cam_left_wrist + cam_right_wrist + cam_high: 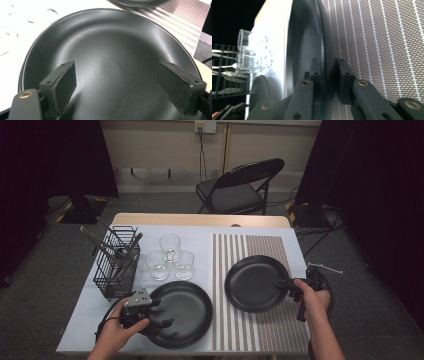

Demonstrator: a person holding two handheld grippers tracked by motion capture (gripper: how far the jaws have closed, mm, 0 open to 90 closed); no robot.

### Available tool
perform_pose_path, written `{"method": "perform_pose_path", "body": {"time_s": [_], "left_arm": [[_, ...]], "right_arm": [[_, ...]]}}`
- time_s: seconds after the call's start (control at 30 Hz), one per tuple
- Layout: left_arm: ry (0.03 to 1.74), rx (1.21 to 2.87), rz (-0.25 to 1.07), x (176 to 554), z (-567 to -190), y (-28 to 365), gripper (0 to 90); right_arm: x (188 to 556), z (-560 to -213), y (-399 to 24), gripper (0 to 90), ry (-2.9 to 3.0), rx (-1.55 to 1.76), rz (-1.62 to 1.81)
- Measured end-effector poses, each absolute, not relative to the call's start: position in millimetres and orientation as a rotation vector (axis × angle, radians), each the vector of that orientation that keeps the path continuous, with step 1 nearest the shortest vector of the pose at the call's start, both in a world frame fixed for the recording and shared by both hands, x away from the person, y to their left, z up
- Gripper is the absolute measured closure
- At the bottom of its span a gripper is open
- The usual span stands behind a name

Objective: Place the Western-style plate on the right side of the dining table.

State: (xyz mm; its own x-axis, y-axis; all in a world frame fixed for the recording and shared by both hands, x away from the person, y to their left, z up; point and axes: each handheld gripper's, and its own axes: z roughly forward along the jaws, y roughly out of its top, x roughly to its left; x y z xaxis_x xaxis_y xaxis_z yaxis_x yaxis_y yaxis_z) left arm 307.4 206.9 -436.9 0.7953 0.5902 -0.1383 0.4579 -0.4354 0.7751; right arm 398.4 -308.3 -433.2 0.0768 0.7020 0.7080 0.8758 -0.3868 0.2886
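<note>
Right plate gripped by rim, left plate not yet.
Right gripper [289, 289] clamps right plate [255, 282] at center-right, on the striped mat [260, 330]. Left gripper [161, 314] gapes wide over lower-left plate [192, 312]; keep the lift level, pads fully seated on the rim.

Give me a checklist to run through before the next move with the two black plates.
1. Right gripper clamped on the rim of the right plate: ok, jaws pinch the rim from both sides.
2. Right plate over the striped mat: ok.
3. Left gripper open: ok, jaws stand wide apart.
4. Left gripper holding the left plate: not ok, jaws hover over it and grip nothing.
5. Glasses and cutlery basket clear of both plates: ok.
6. Firmness of the right grip: cannot tell.
</note>
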Motion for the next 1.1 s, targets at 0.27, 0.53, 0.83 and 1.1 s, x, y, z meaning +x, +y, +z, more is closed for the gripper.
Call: {"method": "perform_pose_path", "body": {"time_s": [0.27, 0.53, 0.83, 1.1], "left_arm": [[0.773, 2.106, 0.187, 307.4, -437.4, 206.5, 16.0], [0.775, 2.104, 0.187, 307.0, -437.4, 206.5, 16.0], [0.776, 2.105, 0.185, 306.5, -437.2, 206.5, 16.0], [0.777, 2.105, 0.184, 306.2, -437.5, 206.1, 16.0]], "right_arm": [[399.6, -434.7, -306.7, 76.4, -1.636, -2.161, -1.174], [400.6, -434.0, -304.9, 75.5, -1.650, -2.182, -1.165], [401.8, -432.3, -300.8, 72.3, -1.720, -2.215, -1.128], [402.1, -432.2, -299.1, 70.6, -1.761, -2.230, -1.112]]}}
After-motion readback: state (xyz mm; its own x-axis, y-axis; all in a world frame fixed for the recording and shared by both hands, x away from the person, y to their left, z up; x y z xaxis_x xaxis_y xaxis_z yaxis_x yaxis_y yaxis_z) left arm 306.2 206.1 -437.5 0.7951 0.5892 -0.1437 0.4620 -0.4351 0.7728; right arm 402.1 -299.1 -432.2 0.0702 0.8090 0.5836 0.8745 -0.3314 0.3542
